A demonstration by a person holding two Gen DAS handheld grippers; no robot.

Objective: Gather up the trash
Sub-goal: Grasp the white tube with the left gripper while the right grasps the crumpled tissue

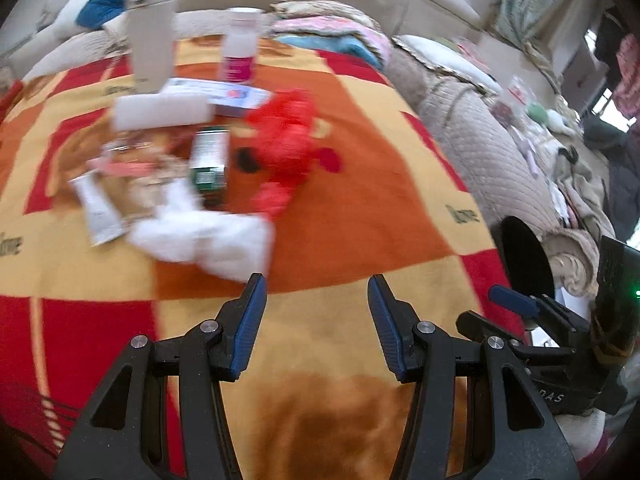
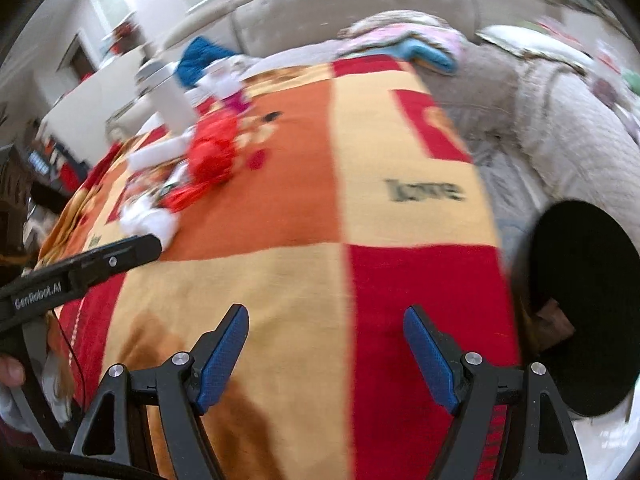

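Note:
A pile of trash lies on a red, orange and yellow blanket (image 1: pixel 360 216). It holds crumpled white tissue (image 1: pixel 208 236), a red plastic bag (image 1: pixel 288 136), a small green box (image 1: pixel 210 156), a white tube (image 1: pixel 98 208), a white box (image 1: pixel 160 110) and wrappers. My left gripper (image 1: pixel 316 292) is open and empty, just in front of the tissue. My right gripper (image 2: pixel 326 320) is open and empty over bare blanket (image 2: pixel 400 184); the pile (image 2: pixel 208 152) sits far to its upper left. A black bin opening (image 2: pixel 584 304) is at the right.
A tall white bottle (image 1: pixel 152 44) and a pink-labelled bottle (image 1: pixel 240 48) stand behind the pile. Folded pink and blue cloths (image 1: pixel 332 32) and a beige quilt (image 1: pixel 480 132) lie to the right. The bin (image 1: pixel 524 256) shows beside my right gripper (image 1: pixel 516 300).

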